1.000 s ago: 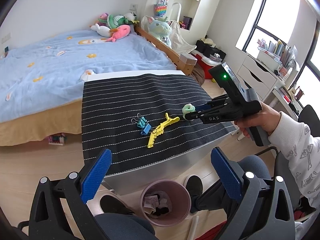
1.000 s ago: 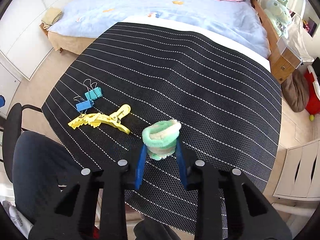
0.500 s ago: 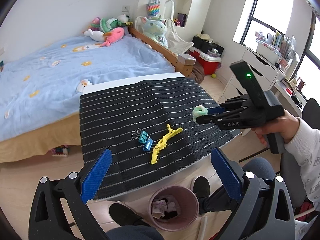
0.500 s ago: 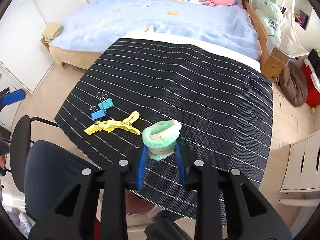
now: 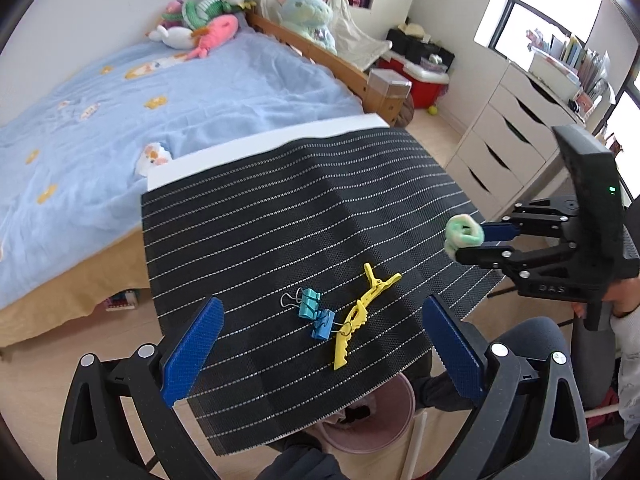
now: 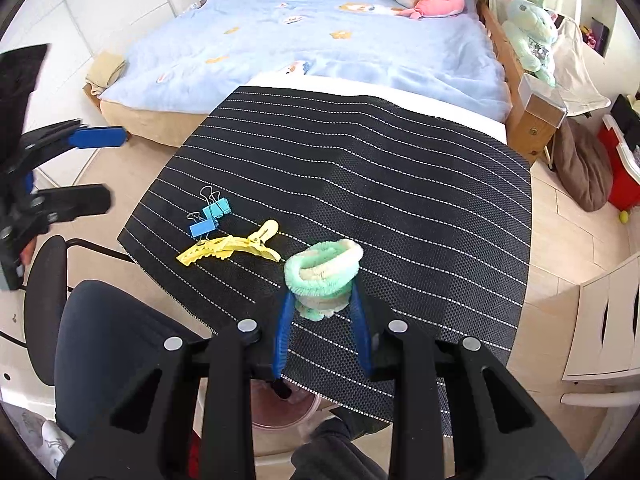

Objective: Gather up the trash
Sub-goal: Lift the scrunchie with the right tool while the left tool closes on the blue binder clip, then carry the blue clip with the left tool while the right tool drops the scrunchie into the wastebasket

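Jaws of the right gripper [image 6: 320,320] clenched on a fuzzy green-and-cream scrunchie [image 6: 323,270], which sits pinched between the blue pads at the fingertips, raised clear above the black striped mat [image 6: 400,200]. Left gripper [image 5: 320,344] jaws released, wide apart, nothing between them; they hover over the mat's near edge. On the mat just beyond the scrunchie: yellow hair clip [image 6: 230,247], two blue binder clips [image 6: 210,218] touching it. Pink waste bin [image 5: 372,424] partly hidden under the mat's edge. Right gripper body, seen from the left wrist, carries embossed lettering "DAS".
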Available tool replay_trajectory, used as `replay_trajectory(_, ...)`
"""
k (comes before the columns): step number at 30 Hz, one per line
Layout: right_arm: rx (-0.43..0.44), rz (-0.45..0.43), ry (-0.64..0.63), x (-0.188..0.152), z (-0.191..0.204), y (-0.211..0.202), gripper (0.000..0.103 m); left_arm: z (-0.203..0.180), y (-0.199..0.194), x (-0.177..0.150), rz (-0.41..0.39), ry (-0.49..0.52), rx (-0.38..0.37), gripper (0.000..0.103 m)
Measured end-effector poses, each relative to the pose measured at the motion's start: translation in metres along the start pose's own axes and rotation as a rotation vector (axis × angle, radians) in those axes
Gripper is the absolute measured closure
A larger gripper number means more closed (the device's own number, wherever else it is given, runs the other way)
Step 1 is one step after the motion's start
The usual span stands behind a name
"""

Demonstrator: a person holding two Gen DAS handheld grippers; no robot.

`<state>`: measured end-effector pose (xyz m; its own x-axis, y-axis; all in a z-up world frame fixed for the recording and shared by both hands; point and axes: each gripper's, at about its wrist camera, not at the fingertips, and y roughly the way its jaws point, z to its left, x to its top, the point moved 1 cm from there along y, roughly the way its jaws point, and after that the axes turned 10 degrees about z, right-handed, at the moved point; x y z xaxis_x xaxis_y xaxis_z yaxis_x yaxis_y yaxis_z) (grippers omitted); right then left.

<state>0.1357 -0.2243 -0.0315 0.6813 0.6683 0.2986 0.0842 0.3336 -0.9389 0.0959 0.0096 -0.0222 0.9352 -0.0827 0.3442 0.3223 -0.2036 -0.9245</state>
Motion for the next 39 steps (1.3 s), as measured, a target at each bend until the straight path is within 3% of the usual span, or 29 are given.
replay_trajectory(10,-0.001,0.005,0.015,-0.006,-0.006,0.001,0.076,0.017,0.050,0.020,0.140,-0.037,-0.055,0.009)
replay_trajectory(11,-0.001,0.005,0.017,-0.007,-0.007,0.001,0.076,0.018,0.053,0.020,0.147,-0.042,-0.065,0.013)
replay_trajectory(13,-0.001,0.005,0.020,-0.007,-0.008,0.001,0.076,0.019,0.059,0.020,0.164,-0.051,-0.078,0.034)
replay_trajectory(15,-0.001,0.007,0.020,-0.007,-0.008,0.002,0.076,0.020,0.064,0.019,0.176,-0.057,-0.081,0.036)
replay_trajectory(18,-0.001,0.008,0.020,-0.008,-0.008,0.003,0.076,0.021,0.068,0.017,0.191,-0.062,-0.088,0.052)
replay_trajectory(23,0.001,0.012,0.017,-0.007,-0.008,0.005,0.076,0.021,0.072,0.016,0.204,-0.063,-0.095,0.065)
replay_trajectory(30,0.002,0.011,0.013,-0.006,-0.007,0.006,0.076,0.023,0.074,0.015,0.205,-0.072,-0.078,0.100)
replay_trajectory(39,0.002,0.007,0.009,-0.003,-0.005,0.003,0.076,0.024,0.062,0.015,0.150,-0.077,-0.071,0.103)
